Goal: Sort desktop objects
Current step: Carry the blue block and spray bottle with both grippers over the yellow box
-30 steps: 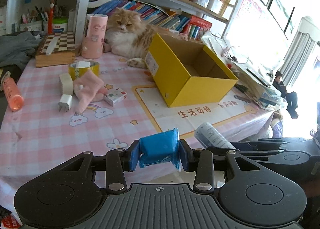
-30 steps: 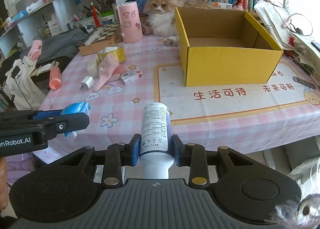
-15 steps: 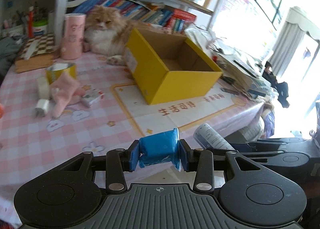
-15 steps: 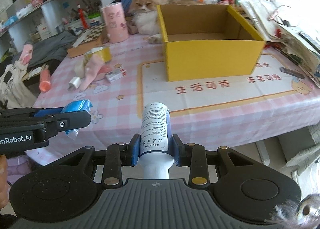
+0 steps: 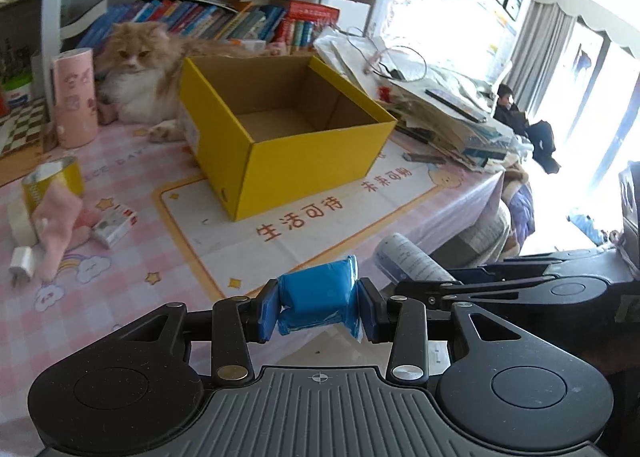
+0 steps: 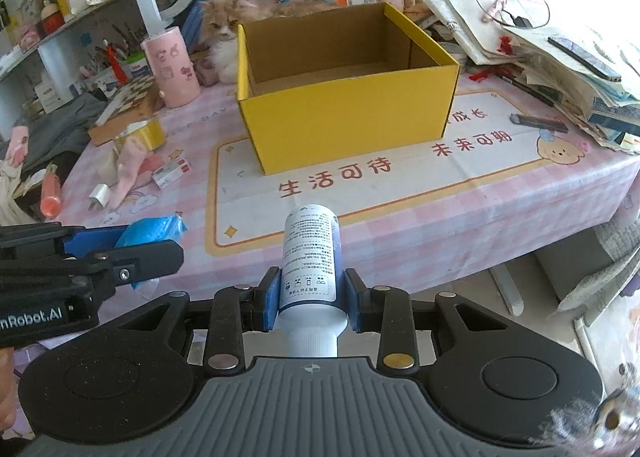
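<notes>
Blue soft packet [image 5: 318,299] is being pinched across its middle by the left gripper [image 5: 318,307], short of the bench [image 5: 120,297] edge; likely light and squashy. White bottle [image 6: 310,257], rigid and probably slippery, is being clamped near its cap end by the right gripper [image 6: 310,297]. Yellow box [image 6: 344,97] is sitting empty ahead.

Matt cardboard yellow box [image 6: 348,113], glossy plastic blue packet [image 5: 318,299], smooth plastic white bottle [image 6: 310,253]
</notes>
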A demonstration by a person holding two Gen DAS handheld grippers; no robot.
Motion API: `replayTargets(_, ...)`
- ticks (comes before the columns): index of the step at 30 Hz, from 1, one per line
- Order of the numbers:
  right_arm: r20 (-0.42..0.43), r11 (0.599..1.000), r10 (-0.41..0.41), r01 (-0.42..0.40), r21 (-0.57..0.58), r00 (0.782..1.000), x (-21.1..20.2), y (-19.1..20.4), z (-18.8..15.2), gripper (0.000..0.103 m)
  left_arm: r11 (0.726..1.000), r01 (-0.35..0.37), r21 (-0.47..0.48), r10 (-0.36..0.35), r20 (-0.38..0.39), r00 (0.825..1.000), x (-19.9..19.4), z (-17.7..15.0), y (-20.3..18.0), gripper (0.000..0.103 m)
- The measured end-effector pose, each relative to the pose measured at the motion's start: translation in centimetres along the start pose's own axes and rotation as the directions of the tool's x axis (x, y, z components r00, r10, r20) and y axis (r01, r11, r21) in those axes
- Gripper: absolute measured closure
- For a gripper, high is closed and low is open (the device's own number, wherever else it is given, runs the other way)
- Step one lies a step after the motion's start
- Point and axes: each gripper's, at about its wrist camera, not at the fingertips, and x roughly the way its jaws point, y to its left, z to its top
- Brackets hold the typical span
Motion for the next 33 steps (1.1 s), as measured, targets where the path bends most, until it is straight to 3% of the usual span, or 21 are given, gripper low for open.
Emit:
replayTargets(21,-0.042,1.000,0.017,-0.016,0.023,0.999,2.8,-6.9,3.6,0.073,0.999,-0.005,0.054,0.007,-0.032,0.999,6.6,3.7,-3.9,0.064)
replayTargets(28,-0.047,1.000,0.022,-0.022,-0.013,0.999,4.2,-9.1,5.5,0.073,0.999,-0.028,0.038,0.029,-0.020,0.999,8.7,5.1,-4.8,0.064)
replayTargets(33,-0.016,0.998,0.031,-0.031,-0.062,0.999,4.7,-10.0,7.2,0.073,0.997,-0.073,0.026,0.072,0.033,0.997,9.1,6.7,-5.2,0.064)
